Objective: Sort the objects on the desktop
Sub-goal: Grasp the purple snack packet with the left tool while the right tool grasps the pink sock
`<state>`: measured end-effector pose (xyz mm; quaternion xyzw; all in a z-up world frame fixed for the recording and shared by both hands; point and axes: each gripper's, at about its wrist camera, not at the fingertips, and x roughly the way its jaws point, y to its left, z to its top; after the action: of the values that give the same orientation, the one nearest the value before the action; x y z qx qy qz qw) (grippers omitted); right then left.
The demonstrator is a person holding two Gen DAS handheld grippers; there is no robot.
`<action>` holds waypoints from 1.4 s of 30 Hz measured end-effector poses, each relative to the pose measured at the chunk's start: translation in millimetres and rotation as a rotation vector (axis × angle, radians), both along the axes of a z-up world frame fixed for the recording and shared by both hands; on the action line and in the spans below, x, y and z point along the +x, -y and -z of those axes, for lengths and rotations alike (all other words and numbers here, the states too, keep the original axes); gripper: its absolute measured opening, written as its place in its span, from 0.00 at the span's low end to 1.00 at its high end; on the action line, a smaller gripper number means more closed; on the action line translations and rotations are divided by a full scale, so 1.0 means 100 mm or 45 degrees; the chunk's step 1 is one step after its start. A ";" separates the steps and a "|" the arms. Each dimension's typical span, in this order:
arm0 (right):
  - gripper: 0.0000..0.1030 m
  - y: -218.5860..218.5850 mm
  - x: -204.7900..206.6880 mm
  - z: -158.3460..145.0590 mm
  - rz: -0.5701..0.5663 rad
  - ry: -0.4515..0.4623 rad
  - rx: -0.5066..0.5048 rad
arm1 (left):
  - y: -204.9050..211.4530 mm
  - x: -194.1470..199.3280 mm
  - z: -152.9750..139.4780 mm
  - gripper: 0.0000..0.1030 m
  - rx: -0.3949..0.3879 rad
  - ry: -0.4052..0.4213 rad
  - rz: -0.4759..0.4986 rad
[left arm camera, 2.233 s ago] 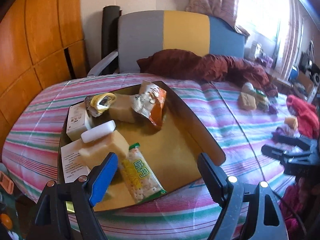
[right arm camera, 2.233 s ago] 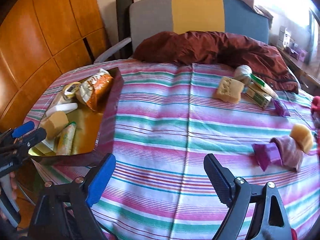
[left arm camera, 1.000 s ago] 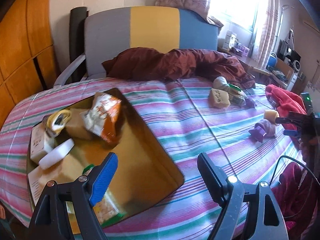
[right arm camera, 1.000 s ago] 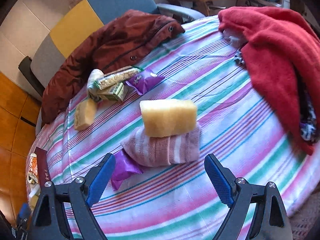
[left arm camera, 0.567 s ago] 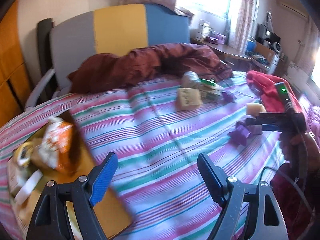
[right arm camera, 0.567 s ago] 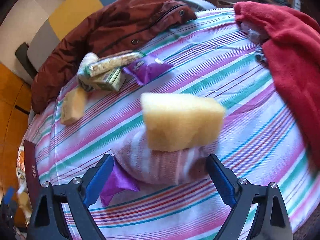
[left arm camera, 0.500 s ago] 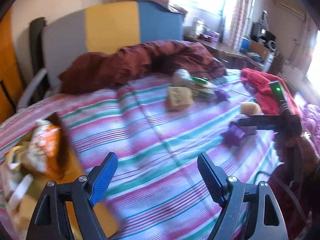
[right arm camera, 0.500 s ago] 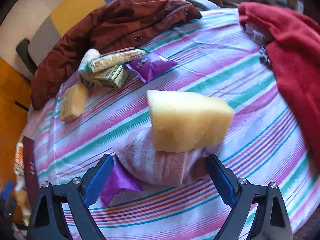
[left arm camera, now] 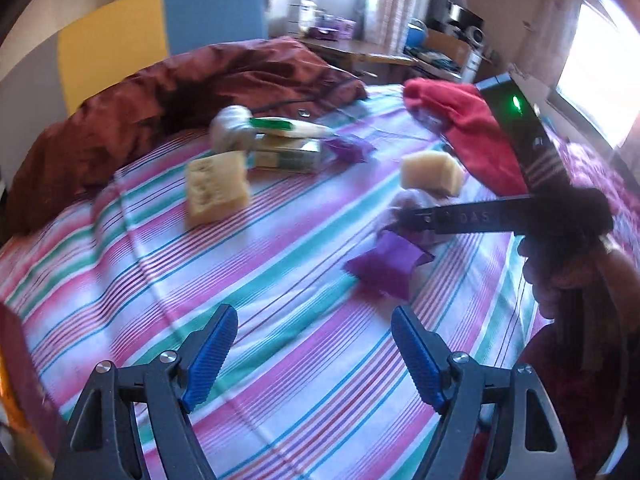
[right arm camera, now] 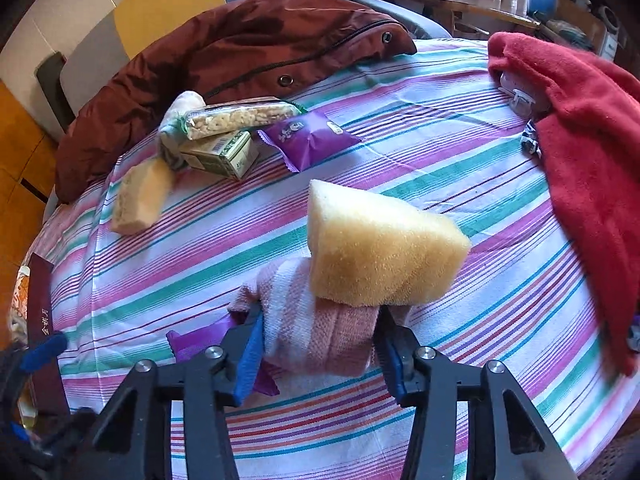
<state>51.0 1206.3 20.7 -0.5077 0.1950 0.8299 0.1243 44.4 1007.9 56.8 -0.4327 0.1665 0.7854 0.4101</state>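
My right gripper (right arm camera: 318,338) is shut on a rolled pink striped towel (right arm camera: 316,332), with a yellow sponge (right arm camera: 380,256) resting on top of it and a purple snack packet (right arm camera: 200,340) beside it. The same sponge (left arm camera: 432,170), purple packet (left arm camera: 390,266) and right gripper (left arm camera: 404,216) show in the left wrist view. My left gripper (left arm camera: 314,354) is open and empty above the striped tablecloth (left arm camera: 280,280). Farther back lie a second sponge (right arm camera: 140,196), a green carton (right arm camera: 220,154), a cereal bar (right arm camera: 240,116) and another purple packet (right arm camera: 308,136).
A brown jacket (right arm camera: 240,52) lies at the table's back edge against a chair. A red cloth (right arm camera: 580,136) covers the right side. A dark red tray rim (right arm camera: 40,312) holding snacks is at the far left.
My right gripper came in from open and closed on the pink towel under the sponge. My left gripper swung right, away from the tray, toward the loose items.
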 end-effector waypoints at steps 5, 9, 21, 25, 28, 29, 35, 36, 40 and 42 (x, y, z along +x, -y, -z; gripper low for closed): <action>0.49 -0.04 0.02 0.00 0.022 -0.003 -0.042 | -0.27 0.08 0.05 0.78 -0.022 -0.066 0.117; 0.49 -0.06 0.02 0.00 0.035 -0.007 -0.066 | -0.51 0.13 0.13 0.78 -0.060 -0.109 0.246; 0.50 -0.08 0.02 0.00 0.041 -0.009 -0.096 | -0.91 -0.09 0.49 0.72 -0.107 -0.001 0.399; 0.50 -0.07 0.01 0.00 0.031 -0.002 -0.078 | -0.88 -0.13 0.51 0.76 -0.041 0.022 0.364; 0.50 -0.06 0.01 0.00 0.027 0.001 -0.070 | -0.88 -0.12 0.52 0.82 -0.034 0.032 0.362; 0.50 -0.06 0.01 0.00 0.027 0.001 -0.069 | -0.90 -0.12 0.52 0.82 -0.042 0.033 0.357; 0.51 -0.05 0.02 0.00 0.027 0.001 -0.066 | -0.97 -0.14 0.51 0.79 -0.093 0.009 0.345; 0.51 -0.05 0.01 0.00 0.026 0.002 -0.065 | -0.95 -0.14 0.50 0.77 -0.094 0.001 0.337; 0.52 -0.04 0.01 0.00 0.018 0.003 -0.059 | -0.91 -0.16 0.46 0.55 -0.093 0.000 0.311; 0.52 -0.05 0.01 0.00 0.014 0.002 -0.060 | -0.88 -0.14 0.45 0.52 -0.101 0.000 0.313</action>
<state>51.6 1210.9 20.7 -0.5102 0.2172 0.8239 0.1171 30.2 1096.3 11.6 -0.4248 0.2494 0.7219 0.4860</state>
